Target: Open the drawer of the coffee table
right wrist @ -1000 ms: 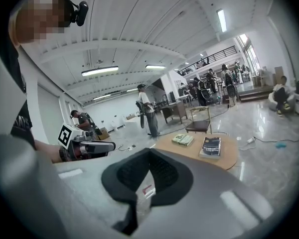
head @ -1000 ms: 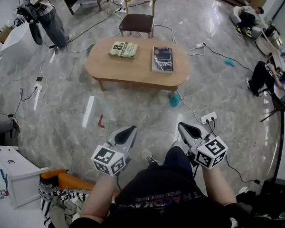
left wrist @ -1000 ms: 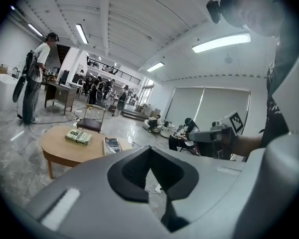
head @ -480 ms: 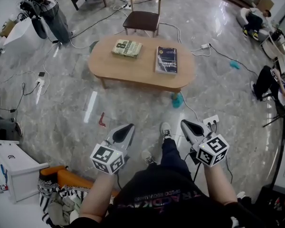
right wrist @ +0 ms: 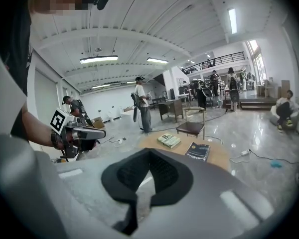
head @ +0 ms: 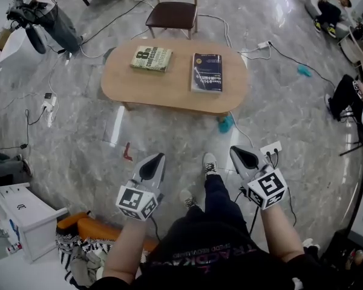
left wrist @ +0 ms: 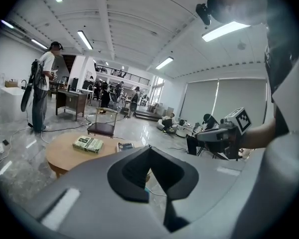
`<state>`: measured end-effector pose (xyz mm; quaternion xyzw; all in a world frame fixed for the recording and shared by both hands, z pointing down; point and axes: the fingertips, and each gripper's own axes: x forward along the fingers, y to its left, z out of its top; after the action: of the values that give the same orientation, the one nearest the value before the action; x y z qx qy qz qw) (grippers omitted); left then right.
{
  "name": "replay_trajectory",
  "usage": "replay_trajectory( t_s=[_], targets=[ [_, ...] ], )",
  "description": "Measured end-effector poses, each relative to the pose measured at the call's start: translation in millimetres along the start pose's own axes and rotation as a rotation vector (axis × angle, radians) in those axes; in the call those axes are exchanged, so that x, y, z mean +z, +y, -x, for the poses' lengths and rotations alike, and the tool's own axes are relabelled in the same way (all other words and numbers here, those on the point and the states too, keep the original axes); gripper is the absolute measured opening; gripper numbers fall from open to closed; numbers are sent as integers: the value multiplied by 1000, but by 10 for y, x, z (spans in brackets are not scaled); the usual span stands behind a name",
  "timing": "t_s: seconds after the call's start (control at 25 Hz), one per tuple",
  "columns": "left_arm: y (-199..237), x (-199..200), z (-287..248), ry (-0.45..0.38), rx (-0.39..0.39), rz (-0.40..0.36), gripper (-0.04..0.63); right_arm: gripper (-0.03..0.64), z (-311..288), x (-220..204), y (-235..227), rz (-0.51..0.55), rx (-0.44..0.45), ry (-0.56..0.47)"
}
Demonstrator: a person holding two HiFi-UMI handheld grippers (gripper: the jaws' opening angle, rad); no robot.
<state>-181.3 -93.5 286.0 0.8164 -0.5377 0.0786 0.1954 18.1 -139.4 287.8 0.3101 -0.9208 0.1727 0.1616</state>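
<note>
1. L claw (head: 157, 159): we log it clenched, jaws tip to tip, nothing betw. them. Held over the marble floor, nose aimed at the tabletop, well apart from it.
2. R claw (head: 236, 151): clenched likewise, empty. Held alongside the L one, same heading. White power strip (head: 270, 148) on the floor just beside it.
3. Shoe (head: 210, 164): on the floor betw. the two claws.
4. White box (head: 24, 213): lower left, on the floor. Contents we can't read.
5. Red item (head: 127, 153): small, on the floor betw. L claw and tabletop.
6. Teal object (head: 225, 124): on the floor by the tabletop's near R end.
7. Tabletop (head: 169, 86): the coffee table, oval, light wood, ahead of both claws. Long axis runs left-right across the head view, one long side facing us. Drawer front: we can't make it out from here.
   - Green book (head: 152, 58): left half, long axis roughly along the tabletop's.
   - Dark-blue book (head: 207, 72): right of centre, long axis across it. Books lie apart.
8. Chair (head: 172, 12): brown seat, just beyond the far long side.
9. Person (head: 39, 17): standing, far left.
</note>
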Motion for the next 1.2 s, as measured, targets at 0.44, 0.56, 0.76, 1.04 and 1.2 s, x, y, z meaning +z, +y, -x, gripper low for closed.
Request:
replay_trajectory(
  t_s=[0.44,0.56,0.76,1.04,1.2],
  targets=[
    [430,-294,-1237,63,78,-12,6,2,-802,-313,-1139,-57,84,4],
    [585,-446,-1458,77,83,-10,6,2,-1058,-436,-1254,-64,112,0],
    [835,-828,-1638,108,71,1,6,2,-1361,-654,-1267,-70,125,-17],
    [1166,-1388,-1858,124,31,-44,8,2,-1642,-1132,-1323,-57,74,-31],
    [1387,-1762,-2023,99,16,-39,8,2,-1808,-1468,-1378,-29,48,-35]
  ],
)
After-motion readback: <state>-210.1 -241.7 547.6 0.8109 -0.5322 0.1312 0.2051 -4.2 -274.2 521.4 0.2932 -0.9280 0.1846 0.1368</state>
